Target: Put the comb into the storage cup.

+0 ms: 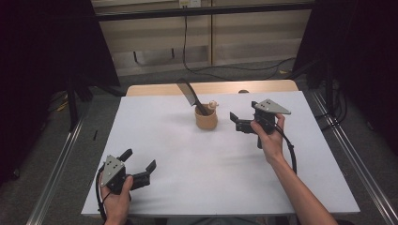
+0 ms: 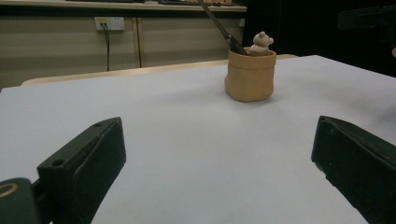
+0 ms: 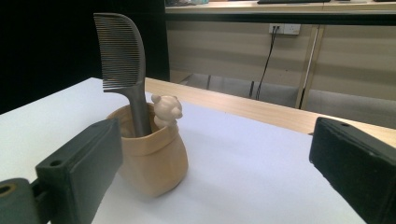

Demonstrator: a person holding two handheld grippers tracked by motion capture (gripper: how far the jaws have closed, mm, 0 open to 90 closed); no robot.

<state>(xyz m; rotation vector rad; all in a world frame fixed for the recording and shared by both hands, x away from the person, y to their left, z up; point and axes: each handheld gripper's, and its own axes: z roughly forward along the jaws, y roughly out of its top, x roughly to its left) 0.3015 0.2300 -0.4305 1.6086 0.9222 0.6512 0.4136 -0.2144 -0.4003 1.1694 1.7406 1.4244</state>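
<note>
A tan pot (image 1: 206,120) (image 2: 250,77) (image 3: 156,156) shaped like a small sack stands at the table's middle rear. A dark comb (image 1: 190,95) (image 3: 123,58) stands in it, handle down, leaning left in the high view. A small pale bear figure (image 1: 213,104) (image 2: 260,43) (image 3: 166,108) peeks over its rim. My right gripper (image 1: 242,120) (image 3: 215,177) is open, held just right of the pot and pointing at it, nothing between its jaws. My left gripper (image 1: 139,162) (image 2: 219,163) is open near the front left edge, far from the pot.
The white table top (image 1: 187,159) lies on a wooden table whose edge (image 1: 155,89) shows at the back. Cables (image 1: 234,68) trail on the floor behind. Metal rails (image 1: 61,159) run along both sides.
</note>
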